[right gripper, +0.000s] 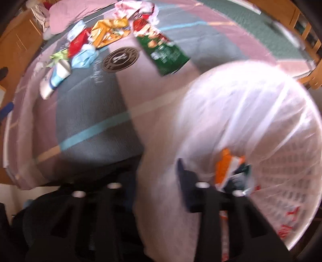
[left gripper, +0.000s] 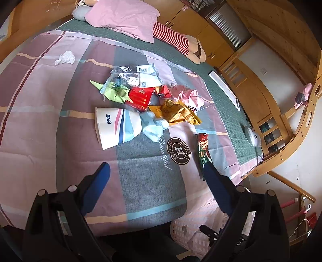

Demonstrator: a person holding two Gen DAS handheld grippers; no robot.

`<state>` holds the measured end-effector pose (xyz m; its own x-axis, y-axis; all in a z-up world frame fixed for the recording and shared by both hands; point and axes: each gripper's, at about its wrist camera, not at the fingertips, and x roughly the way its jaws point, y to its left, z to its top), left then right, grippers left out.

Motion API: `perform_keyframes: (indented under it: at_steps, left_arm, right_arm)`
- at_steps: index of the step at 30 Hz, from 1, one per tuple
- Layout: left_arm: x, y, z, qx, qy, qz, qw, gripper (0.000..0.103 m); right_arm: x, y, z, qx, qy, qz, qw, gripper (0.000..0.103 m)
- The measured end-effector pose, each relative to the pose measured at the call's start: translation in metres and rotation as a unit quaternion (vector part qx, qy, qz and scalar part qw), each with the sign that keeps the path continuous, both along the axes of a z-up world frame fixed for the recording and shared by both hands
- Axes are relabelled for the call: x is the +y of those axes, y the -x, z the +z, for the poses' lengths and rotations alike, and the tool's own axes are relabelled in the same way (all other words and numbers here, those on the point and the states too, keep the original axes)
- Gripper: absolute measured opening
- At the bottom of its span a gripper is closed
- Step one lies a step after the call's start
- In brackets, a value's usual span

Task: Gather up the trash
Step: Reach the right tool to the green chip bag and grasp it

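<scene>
Trash lies in a heap on the bed: a white paper cup (left gripper: 114, 127), a yellow wrapper (left gripper: 179, 112), a red box (left gripper: 139, 98), green paper (left gripper: 114, 93), clear plastic packets (left gripper: 130, 75) and a green snack bag (left gripper: 203, 149). A crumpled tissue (left gripper: 65, 58) lies apart at the far left. My left gripper (left gripper: 157, 171) is open and empty above the bedspread, short of the heap. The right wrist view is blurred. My right gripper (right gripper: 153, 171) is open over the rim of a white bin with a plastic liner (right gripper: 251, 112). An orange and dark wrapper (right gripper: 231, 169) sits inside the bin beside the right finger.
A pink pillow (left gripper: 122, 18) and a doll with striped legs (left gripper: 171, 37) lie at the head of the bed. A wooden bed frame and ladder (left gripper: 291, 129) stand on the right. The white bin (left gripper: 193, 227) sits at the bed's near edge.
</scene>
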<state>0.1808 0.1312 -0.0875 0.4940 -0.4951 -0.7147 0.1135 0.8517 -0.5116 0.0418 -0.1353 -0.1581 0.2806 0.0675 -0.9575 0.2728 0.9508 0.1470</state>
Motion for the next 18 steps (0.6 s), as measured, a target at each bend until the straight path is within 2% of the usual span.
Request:
perform_keyframes:
  at_steps: [6, 13, 16, 18]
  left_arm:
    - [0.001, 0.001, 0.0, 0.001, 0.001, 0.002, 1.0, 0.093]
    - [0.002, 0.0, -0.002, 0.007, -0.002, 0.003, 1.0, 0.093]
    - [0.003, 0.0, -0.003, 0.009, -0.002, 0.006, 0.9999, 0.093]
    - [0.004, -0.001, -0.004, 0.011, -0.002, 0.008, 0.9999, 0.093]
  right_arm:
    - [0.005, 0.006, 0.012, -0.012, -0.017, -0.016, 1.0, 0.028]
    - [0.029, 0.004, 0.008, -0.006, -0.024, 0.007, 1.0, 0.029]
    - [0.034, -0.001, 0.005, 0.001, -0.023, 0.032, 0.999, 0.033]
    - [0.031, 0.0, 0.009, 0.001, -0.029, 0.032, 0.999, 0.041]
